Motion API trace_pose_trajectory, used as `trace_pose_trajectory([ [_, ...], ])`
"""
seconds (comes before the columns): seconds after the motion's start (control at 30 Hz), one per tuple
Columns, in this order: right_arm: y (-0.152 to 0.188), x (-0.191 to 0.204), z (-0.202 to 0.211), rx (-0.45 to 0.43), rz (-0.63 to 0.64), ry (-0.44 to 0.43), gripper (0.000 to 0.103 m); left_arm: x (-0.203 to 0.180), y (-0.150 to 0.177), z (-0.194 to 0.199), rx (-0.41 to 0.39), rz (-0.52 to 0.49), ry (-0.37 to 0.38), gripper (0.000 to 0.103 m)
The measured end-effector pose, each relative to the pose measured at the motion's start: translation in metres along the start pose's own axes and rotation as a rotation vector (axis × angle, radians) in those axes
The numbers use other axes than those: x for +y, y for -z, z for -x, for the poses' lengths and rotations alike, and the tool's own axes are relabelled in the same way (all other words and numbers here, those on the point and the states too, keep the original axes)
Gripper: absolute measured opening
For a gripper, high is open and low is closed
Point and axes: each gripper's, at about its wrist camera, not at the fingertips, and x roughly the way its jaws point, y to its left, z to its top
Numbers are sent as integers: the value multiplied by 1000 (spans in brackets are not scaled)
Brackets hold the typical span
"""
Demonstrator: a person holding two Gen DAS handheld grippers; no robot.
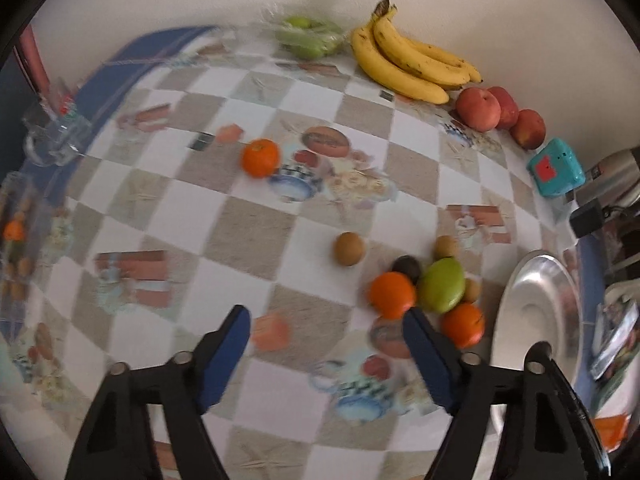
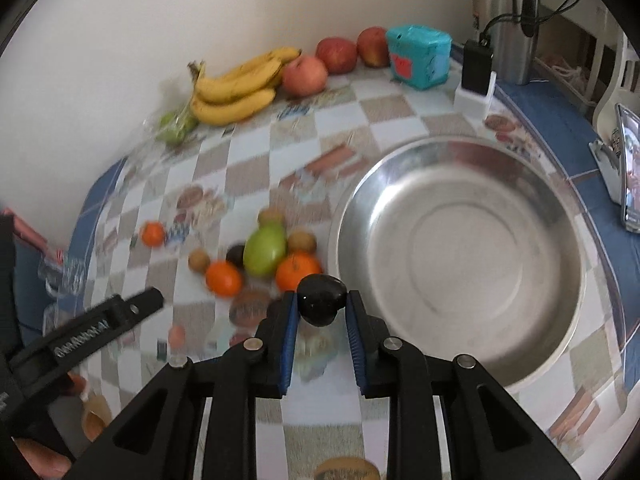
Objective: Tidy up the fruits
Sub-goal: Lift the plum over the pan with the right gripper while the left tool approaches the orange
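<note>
My right gripper is shut on a dark, glossy fruit and holds it above the table, just left of the steel bowl. Behind it lies a cluster of fruit: a green mango, two oranges, another dark fruit and some kiwis. My left gripper is open with nothing between its fingers, hovering over the tablecloth left of the same cluster, close to an orange. A lone kiwi and a lone orange lie farther out.
Along the wall lie bananas, red apples, a bag of green fruit and a teal box. A glass cup stands at the table's left edge. A kettle, charger and phone are at the right.
</note>
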Motion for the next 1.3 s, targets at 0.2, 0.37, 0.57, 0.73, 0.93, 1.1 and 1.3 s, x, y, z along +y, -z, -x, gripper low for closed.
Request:
trace_pose_trajectory([
  [0.2, -35, -4, 1, -31, -42, 0, 25, -18, -21, -20, 68, 30, 43, 61],
  [0.37, -55, -5, -6, -39, -51, 0, 25, -34, -38, -24, 61, 26, 44, 57],
  [0.57, -60, -9, -17, -22, -38, 10, 25, -36, -39, -35, 73, 28, 38, 57],
  [0.73, -56, -15, -22, -5, -46, 16, 25, -36, -30, -48, 119, 37, 41, 57],
  [0.93, -52, -21, -9, -27, -63, 13, 25, -41, -22, -50, 139, 38, 56, 53],
  [1.1, -51, -20, -1, -43, -59, 3, 25, -39, -19, -53, 138, 49, 41, 46],
  [1.3, -52, -20, 1, -49, -60, 1, 25, -33, -18, -55, 147, 73, 36, 41],
])
